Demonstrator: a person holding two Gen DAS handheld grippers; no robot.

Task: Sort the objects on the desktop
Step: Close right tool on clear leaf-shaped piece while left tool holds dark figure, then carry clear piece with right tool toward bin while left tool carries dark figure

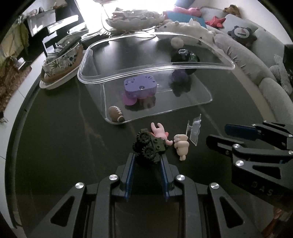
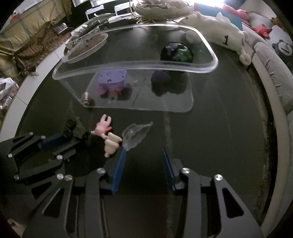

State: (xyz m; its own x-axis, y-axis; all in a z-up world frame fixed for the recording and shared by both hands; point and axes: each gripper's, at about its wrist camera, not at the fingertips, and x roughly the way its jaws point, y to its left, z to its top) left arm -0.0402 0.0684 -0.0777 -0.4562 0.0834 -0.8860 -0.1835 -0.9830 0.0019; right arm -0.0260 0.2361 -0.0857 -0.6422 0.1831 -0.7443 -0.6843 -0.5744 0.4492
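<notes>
A dark, glossy round desk [image 1: 55, 146] fills the foreground, edged by a pale floor [image 1: 16, 95] on the left. A grey curved sofa [image 1: 256, 64] wraps the right side, strewn with cushions and a long white plush toy [image 2: 216, 31]. Glaring light [image 1: 128, 5] pours in at the far end, washing out the top. A yellowish checked cloth [image 2: 27, 27] drapes over furniture at left.

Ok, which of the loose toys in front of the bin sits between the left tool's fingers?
The dark green wheeled toy. The left tool brackets it; the pink figure and beige figure lie just beyond.
</notes>
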